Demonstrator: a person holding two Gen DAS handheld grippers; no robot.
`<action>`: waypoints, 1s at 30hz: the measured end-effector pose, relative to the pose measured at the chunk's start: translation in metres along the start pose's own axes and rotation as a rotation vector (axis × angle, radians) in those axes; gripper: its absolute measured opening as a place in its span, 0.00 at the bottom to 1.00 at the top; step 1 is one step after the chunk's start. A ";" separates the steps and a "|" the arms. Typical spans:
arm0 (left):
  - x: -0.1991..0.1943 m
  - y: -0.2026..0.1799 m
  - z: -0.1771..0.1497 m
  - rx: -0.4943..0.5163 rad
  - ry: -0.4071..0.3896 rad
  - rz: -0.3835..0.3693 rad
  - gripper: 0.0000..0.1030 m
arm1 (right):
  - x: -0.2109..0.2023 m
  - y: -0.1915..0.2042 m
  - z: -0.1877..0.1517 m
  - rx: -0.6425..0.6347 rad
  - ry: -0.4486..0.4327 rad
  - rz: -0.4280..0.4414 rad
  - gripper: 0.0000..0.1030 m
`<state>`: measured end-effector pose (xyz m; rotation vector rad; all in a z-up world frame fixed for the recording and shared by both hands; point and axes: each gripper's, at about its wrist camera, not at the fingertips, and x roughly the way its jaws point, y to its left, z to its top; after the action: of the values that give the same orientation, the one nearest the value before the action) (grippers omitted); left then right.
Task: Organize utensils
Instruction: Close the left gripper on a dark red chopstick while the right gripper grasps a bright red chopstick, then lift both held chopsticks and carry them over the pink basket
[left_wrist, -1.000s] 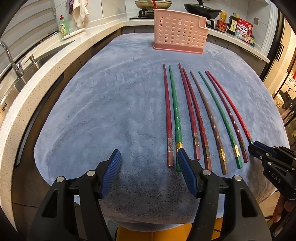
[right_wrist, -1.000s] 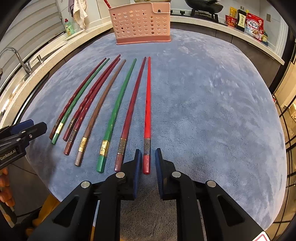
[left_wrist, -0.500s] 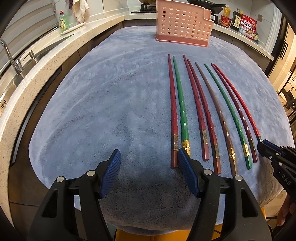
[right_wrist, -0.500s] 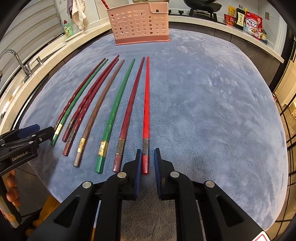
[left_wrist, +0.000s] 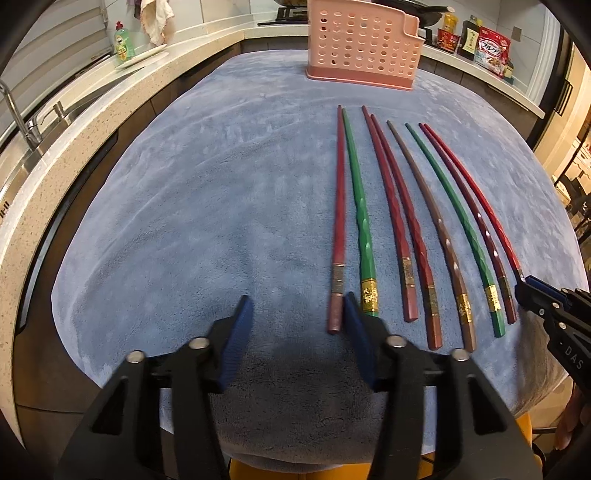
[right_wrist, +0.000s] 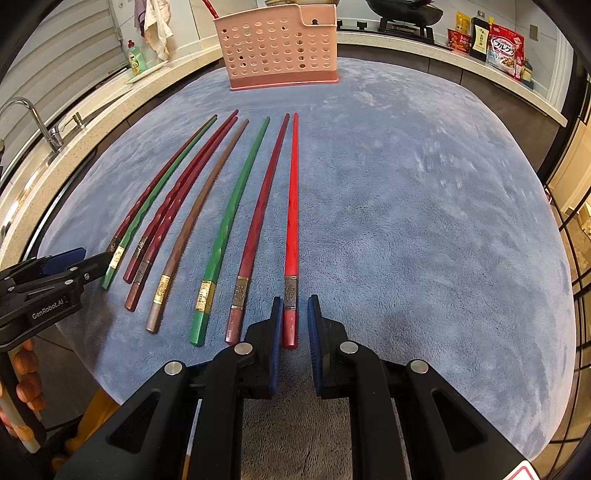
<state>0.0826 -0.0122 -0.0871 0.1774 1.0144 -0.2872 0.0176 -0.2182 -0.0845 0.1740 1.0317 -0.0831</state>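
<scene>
Eight chopsticks lie side by side on blue cloth (left_wrist: 184, 206), long axes pointing away toward pink holder (right_wrist: 280, 48) at far edge.

Right gripper (right_wrist: 295, 325) nearly pressed together, straddling butt of bright red chopstick (right_wrist: 291, 206); whether pads press on it, cannot tell.

Left gripper (left_wrist: 295, 332) spread, nothing between pads; jaws have just been closing. Dark red chopstick (left_wrist: 339, 206) butt just inside its right pad; a second ago, outside.
</scene>
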 end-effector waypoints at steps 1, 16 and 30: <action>-0.001 0.000 0.000 0.003 0.000 -0.010 0.26 | 0.000 0.000 0.000 0.001 0.000 0.000 0.12; -0.020 0.001 0.008 -0.006 -0.005 -0.050 0.09 | -0.020 -0.002 0.005 0.005 -0.043 -0.003 0.07; -0.083 0.012 0.068 -0.038 -0.136 -0.099 0.07 | -0.091 -0.023 0.064 0.018 -0.202 0.001 0.07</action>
<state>0.1002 -0.0068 0.0189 0.0726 0.8944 -0.3652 0.0215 -0.2532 0.0234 0.1786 0.8296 -0.1065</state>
